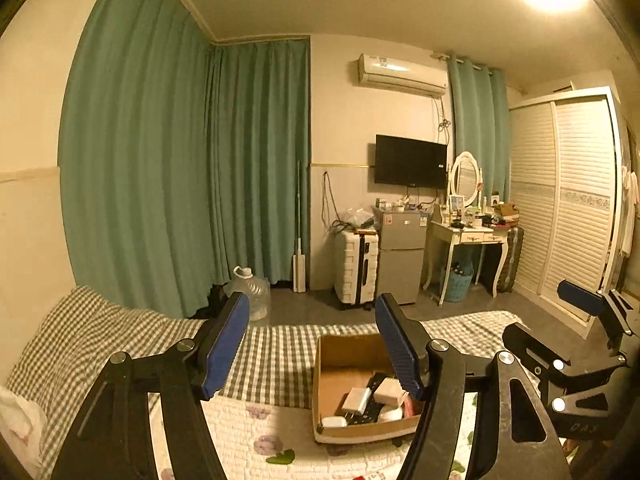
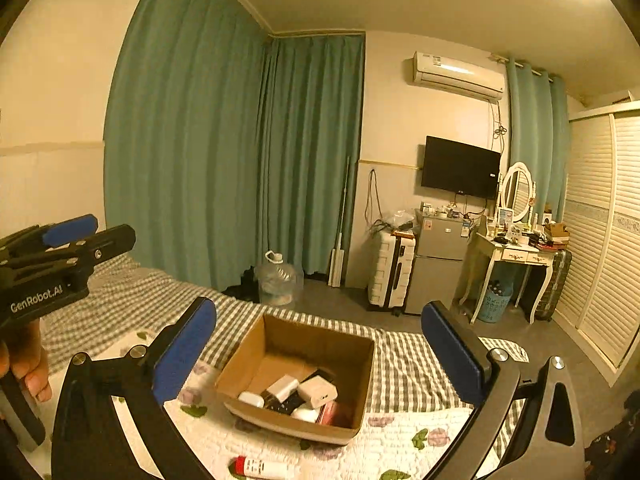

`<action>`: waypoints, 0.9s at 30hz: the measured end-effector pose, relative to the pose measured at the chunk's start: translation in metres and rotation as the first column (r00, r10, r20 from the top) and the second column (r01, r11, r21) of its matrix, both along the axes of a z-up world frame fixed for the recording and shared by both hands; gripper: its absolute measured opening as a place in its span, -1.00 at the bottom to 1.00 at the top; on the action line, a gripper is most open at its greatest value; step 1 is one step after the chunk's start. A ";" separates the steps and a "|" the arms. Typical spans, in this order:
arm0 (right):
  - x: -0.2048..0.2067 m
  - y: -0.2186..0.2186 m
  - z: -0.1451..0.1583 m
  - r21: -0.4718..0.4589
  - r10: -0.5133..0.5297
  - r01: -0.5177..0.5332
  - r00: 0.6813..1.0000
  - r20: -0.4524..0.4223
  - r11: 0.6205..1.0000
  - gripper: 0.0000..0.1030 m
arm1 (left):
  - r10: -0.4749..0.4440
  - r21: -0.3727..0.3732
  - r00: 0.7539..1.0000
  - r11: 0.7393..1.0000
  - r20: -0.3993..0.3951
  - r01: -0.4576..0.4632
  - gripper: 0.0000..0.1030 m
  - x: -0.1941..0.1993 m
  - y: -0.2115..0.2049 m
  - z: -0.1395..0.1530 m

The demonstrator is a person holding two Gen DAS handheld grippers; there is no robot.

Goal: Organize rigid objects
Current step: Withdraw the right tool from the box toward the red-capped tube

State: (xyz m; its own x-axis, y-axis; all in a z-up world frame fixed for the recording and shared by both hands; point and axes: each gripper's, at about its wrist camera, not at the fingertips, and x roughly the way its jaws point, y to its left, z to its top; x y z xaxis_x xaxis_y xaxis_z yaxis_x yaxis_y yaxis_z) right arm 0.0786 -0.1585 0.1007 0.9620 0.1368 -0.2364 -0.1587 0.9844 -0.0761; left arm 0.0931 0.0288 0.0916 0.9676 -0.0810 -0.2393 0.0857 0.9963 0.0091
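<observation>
An open cardboard box (image 2: 256,354) sits on the bed and holds several small items: white chargers (image 2: 318,392), a white case (image 2: 251,399), a black device and a pink item. The box also shows in the left wrist view (image 1: 340,354). My left gripper (image 1: 312,344) is open and empty, held above the bed to the left of the box; it also shows in the right wrist view (image 2: 72,236). My right gripper (image 2: 320,356) is open and empty, raised above the box; it also shows in the left wrist view (image 1: 580,312). A white tube with a red cap (image 2: 260,468) lies on the quilt in front of the box.
The bed has a floral quilt (image 2: 400,444) and a checked blanket (image 2: 152,296). Beyond it stand a water jug (image 2: 278,280), a white suitcase (image 2: 390,272), a small fridge (image 2: 438,264), a dressing table (image 2: 516,256) and a wardrobe (image 2: 604,232). Green curtains (image 2: 200,140) cover the far wall.
</observation>
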 end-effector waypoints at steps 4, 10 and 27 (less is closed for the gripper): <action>0.004 0.008 -0.023 -0.022 0.003 -0.003 1.000 -0.008 1.000 1.00 | 0.004 -0.001 0.999 1.000 -0.042 -0.004 0.33 0.013 0.006 -0.028; 0.016 0.012 -0.055 -0.030 0.025 -0.026 0.999 -0.037 0.999 0.99 | -0.014 0.046 0.997 0.999 -0.082 0.017 0.33 0.029 0.004 -0.067; 0.066 0.016 -0.172 0.013 0.027 -0.024 0.962 -0.272 1.000 1.00 | -0.022 0.060 0.934 0.997 -0.358 0.047 0.33 0.070 0.009 -0.177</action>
State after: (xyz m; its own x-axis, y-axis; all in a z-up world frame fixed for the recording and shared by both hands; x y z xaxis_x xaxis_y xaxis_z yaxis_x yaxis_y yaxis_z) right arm 0.1445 -0.1424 -0.0715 0.8575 0.1641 -0.4875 -0.1973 0.9802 -0.0170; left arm 0.1633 0.0378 -0.0853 0.8144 -0.0848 -0.5740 0.1299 0.9908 0.0379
